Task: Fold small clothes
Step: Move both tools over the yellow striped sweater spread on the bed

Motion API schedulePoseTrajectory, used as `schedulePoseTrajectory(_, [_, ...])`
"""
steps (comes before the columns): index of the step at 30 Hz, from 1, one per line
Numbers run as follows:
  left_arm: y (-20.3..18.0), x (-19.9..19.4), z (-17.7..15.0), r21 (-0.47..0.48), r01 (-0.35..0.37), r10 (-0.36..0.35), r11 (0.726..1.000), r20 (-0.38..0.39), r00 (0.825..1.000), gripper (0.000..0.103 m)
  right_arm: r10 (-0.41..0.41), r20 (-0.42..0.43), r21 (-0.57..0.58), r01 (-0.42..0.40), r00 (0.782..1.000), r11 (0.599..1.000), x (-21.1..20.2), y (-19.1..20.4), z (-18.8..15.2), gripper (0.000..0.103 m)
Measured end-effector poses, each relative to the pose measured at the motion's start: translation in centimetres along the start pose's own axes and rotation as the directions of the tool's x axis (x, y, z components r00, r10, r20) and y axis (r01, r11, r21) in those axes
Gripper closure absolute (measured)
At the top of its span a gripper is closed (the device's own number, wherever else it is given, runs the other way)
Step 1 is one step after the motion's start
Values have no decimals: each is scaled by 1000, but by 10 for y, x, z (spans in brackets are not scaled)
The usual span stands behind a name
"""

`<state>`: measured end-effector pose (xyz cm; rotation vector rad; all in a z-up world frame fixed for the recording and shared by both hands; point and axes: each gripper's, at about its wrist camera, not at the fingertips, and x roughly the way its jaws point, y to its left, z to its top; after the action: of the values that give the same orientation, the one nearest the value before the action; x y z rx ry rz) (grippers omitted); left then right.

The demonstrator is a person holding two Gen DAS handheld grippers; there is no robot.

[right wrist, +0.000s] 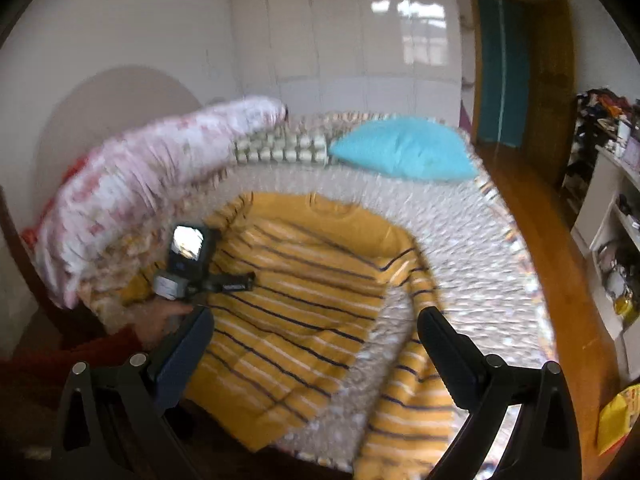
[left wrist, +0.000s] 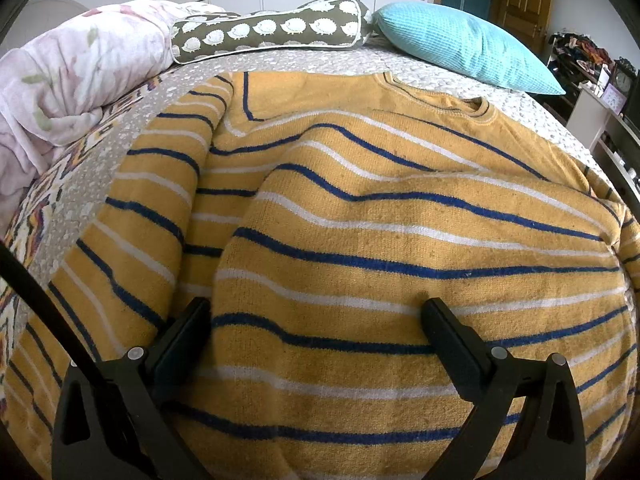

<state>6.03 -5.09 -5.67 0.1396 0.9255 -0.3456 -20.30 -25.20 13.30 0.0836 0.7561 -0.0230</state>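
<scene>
A yellow sweater with blue and white stripes (left wrist: pixel 360 220) lies spread face up on the bed, neck toward the pillows. One sleeve lies folded along its left side (left wrist: pixel 160 200). My left gripper (left wrist: pixel 316 312) is open, low over the sweater's lower body, with fabric between the fingers. In the right wrist view the sweater (right wrist: pixel 304 280) lies below, its right sleeve (right wrist: pixel 416 400) hanging toward the bed's near edge. My right gripper (right wrist: pixel 316 324) is open and empty, held high above the sweater. The left gripper (right wrist: pixel 192 268) and the hand holding it show at the sweater's left edge.
A grey patterned bedspread (left wrist: pixel 280 64) covers the bed. A pink floral duvet (left wrist: pixel 72 80), a hedgehog bolster (left wrist: pixel 268 30) and a teal pillow (left wrist: pixel 460 48) lie at the head. Shelves (right wrist: pixel 612 240) and wooden floor (right wrist: pixel 560 280) are to the right.
</scene>
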Motion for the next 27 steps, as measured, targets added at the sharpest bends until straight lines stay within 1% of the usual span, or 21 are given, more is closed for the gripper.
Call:
schedulePoseTrajectory(2, [-1, 0, 0, -1, 0, 0, 1000, 2, 1000, 0, -54, -53, 2, 54, 997, 999, 63, 6, 1, 0])
schedulePoseTrajectory(3, [-1, 0, 0, -1, 0, 0, 1000, 2, 1000, 0, -99, -89, 18, 100, 991, 995, 102, 4, 1, 0])
schedulePoseTrajectory(5, [0, 0, 0, -1, 0, 0, 1000, 3, 1000, 0, -133, -163, 69, 145, 978, 987, 170, -4, -2, 0])
schedulePoseTrajectory(6, [0, 0, 0, -1, 1, -1, 1000, 3, 1000, 0, -147, -220, 104, 173, 964, 979, 205, -12, -5, 0])
schedulePoseTrajectory(7, [0, 0, 0, -1, 1, -1, 1000, 3, 1000, 0, -158, -267, 126, 197, 951, 972, 231, -17, -9, 0])
schedulePoseTrajectory(9, [0, 0, 0, -2, 2, -2, 1000, 3, 1000, 0, -182, -338, 133, 238, 923, 962, 268, -23, -19, 0])
schedulePoseTrajectory(10, [0, 0, 1, -3, 2, -2, 1000, 4, 1000, 0, -222, -302, 119, 268, 927, 956, 271, -22, -20, 0])
schedulePoseTrajectory(11, [0, 0, 0, -3, 1, -1, 1000, 5, 1000, 0, -243, -257, 117, 280, 935, 953, 268, -19, -20, 0])
schedulePoseTrajectory(13, [-1, 0, 1, -5, -2, 2, 1000, 7, 1000, 0, -248, -253, 124, 286, 935, 950, 268, -19, -21, 0])
schedulePoseTrajectory(17, [-2, 1, 0, -7, -3, 3, 1000, 9, 1000, 0, -207, -234, 179, 251, 950, 951, 267, -28, -26, 0])
schedulePoseTrajectory(23, [-1, 1, 0, -5, -7, 7, 1000, 10, 1000, 0, -206, -240, 171, 250, 949, 953, 268, -23, -29, 0])
schedulePoseTrajectory(27, [-1, 1, 0, -5, -6, 6, 1000, 9, 1000, 0, -221, -230, 160, 260, 948, 952, 267, -20, -31, 0])
